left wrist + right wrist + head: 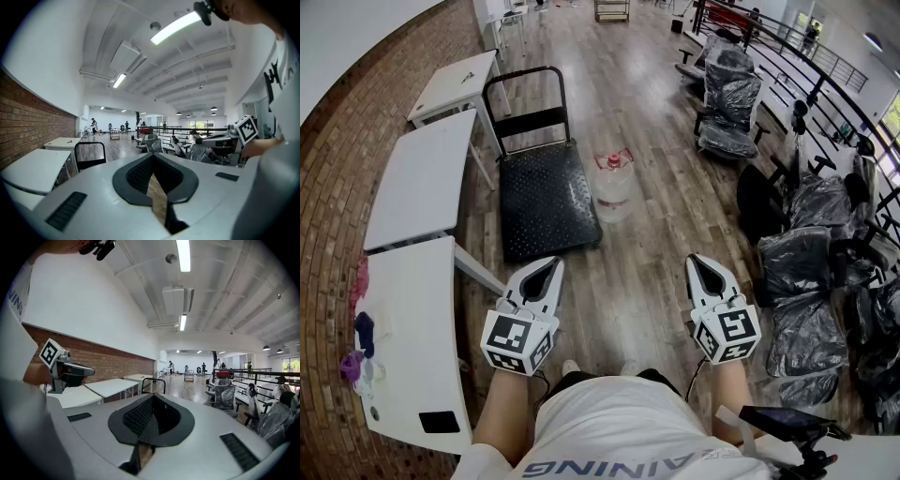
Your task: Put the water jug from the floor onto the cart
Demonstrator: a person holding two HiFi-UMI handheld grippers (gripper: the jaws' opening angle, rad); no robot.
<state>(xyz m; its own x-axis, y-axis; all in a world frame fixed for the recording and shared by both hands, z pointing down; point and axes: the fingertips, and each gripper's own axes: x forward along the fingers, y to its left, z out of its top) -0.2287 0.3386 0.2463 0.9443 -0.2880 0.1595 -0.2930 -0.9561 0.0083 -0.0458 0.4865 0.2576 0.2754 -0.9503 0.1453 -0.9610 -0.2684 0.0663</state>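
Note:
A clear water jug (613, 186) with a red cap stands upright on the wooden floor, just right of the black platform cart (546, 192). The cart's deck is bare, and its black handle (525, 94) rises at the far end. Both grippers are held level well short of the jug and cart. My left gripper (547, 266) is shut with nothing in it and points toward the cart's near edge. My right gripper (700, 262) is shut and empty too, nearer me and right of the jug. The left gripper view shows the cart handle (90, 154). The jug is hidden in both gripper views.
White tables (422, 178) line the brick wall on the left, the nearest (412, 328) beside my left arm. Office chairs wrapped in dark plastic (806, 337) crowd the right side along a railing. Open wooden floor lies between me and the jug.

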